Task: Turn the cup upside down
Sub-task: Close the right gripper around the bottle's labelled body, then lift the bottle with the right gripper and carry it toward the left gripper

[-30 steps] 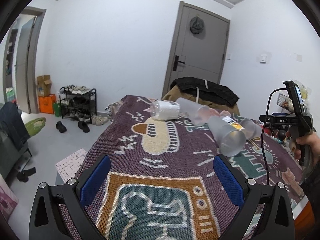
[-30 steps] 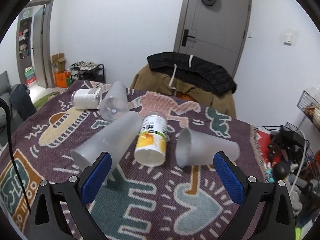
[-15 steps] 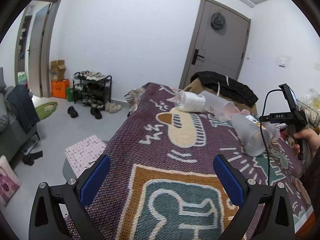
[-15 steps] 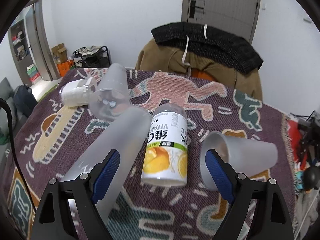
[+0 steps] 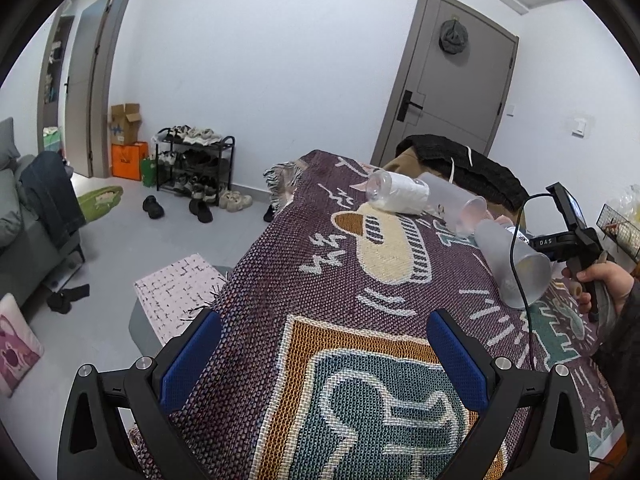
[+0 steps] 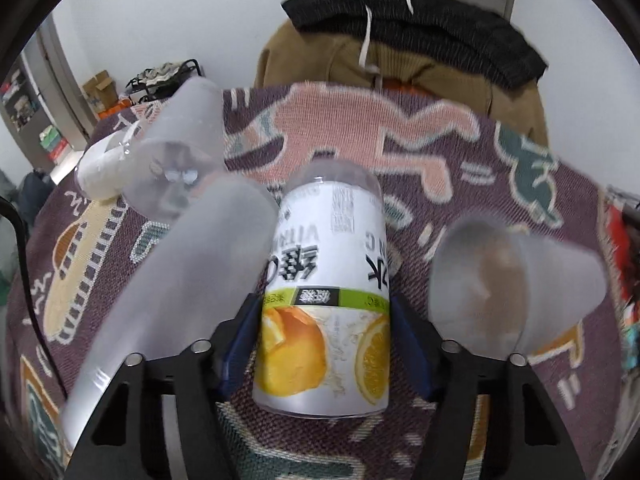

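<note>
A clear cup with an orange-fruit label (image 6: pixel 326 288) lies on its side on the patterned tablecloth (image 6: pixel 400 132), its wide end toward the right wrist camera. My right gripper (image 6: pixel 324 340) straddles it, with the blue pads (image 6: pixel 240 332) pressed against both sides, shut on it. In the left wrist view that gripper's body (image 5: pixel 568 240) and the hand (image 5: pixel 608 284) holding it show at the right edge. My left gripper (image 5: pixel 324 356) stands open over the cloth's near left edge, with nothing between its fingers.
A tall frosted cup (image 6: pixel 180 280) lies touching the labelled cup's left side, and another frosted cup (image 6: pixel 516 284) lies to its right. Behind are a clear cup (image 6: pixel 180 160) and a white container (image 6: pixel 96 176). A chair draped with coats (image 6: pixel 400 48) stands at the far edge.
My right gripper moved forward and down onto the labelled cup, and its fingers closed from wide open onto the cup's sides. The left gripper swung left, staying open.
</note>
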Demonstrator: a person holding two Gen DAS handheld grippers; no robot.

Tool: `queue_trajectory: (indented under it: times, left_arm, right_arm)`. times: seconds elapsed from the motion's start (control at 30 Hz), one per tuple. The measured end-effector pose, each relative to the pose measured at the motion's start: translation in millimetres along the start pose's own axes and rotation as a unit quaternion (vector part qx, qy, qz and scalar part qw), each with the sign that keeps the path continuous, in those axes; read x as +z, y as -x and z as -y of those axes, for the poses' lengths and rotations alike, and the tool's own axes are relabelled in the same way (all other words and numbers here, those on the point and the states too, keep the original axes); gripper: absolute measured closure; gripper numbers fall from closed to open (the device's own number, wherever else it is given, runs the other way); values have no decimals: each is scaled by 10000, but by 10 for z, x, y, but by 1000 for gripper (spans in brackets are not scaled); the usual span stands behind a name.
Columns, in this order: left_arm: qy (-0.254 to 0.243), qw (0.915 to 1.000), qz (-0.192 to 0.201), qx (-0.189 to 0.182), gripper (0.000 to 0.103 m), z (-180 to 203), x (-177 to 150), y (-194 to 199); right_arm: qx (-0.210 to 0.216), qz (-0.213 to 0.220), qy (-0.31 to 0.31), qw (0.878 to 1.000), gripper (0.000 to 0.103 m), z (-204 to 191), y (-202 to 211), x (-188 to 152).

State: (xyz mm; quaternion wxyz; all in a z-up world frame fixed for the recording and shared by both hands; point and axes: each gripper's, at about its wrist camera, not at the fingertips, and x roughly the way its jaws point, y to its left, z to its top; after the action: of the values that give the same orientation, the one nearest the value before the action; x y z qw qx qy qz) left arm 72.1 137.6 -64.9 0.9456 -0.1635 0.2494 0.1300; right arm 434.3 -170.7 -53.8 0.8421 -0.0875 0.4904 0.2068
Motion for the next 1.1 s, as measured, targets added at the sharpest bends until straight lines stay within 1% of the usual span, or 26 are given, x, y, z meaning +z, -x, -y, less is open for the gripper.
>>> queue_trajectory:
  times: [0.1, 0.3, 0.5, 0.67, 0.8, 1.0, 1.1]
  left_arm:
    - [30, 10000, 12, -12, 0, -21, 0, 12]
    - [92, 9999, 58, -96, 0, -44, -8, 57]
    - [60, 9997, 133, -209, 0, -21, -40, 169]
    - [82, 9995, 175, -251, 0, -39, -51, 241]
    - [103, 9993, 195, -293, 0, -56, -69, 282]
    - [100, 9991, 168, -371, 0, -84, -117, 329]
    - [138, 9991, 192, -341, 0, -141, -121, 365]
  right_arm:
    - [51, 108, 19, 9999, 39, -27, 103, -12]
    - [110, 428, 50, 9990, 39, -61, 482, -77]
    - [217, 598, 35, 9980, 39, -115, 772, -231]
    - [391, 735, -35, 9965, 39, -204, 1006, -440]
    - [541, 815, -22, 9952, 39, -333, 1193, -679]
    - [730, 815, 68, 9940, 39, -564, 1332, -1046]
    - [828, 811, 45, 9933, 39, -648, 1364, -1229]
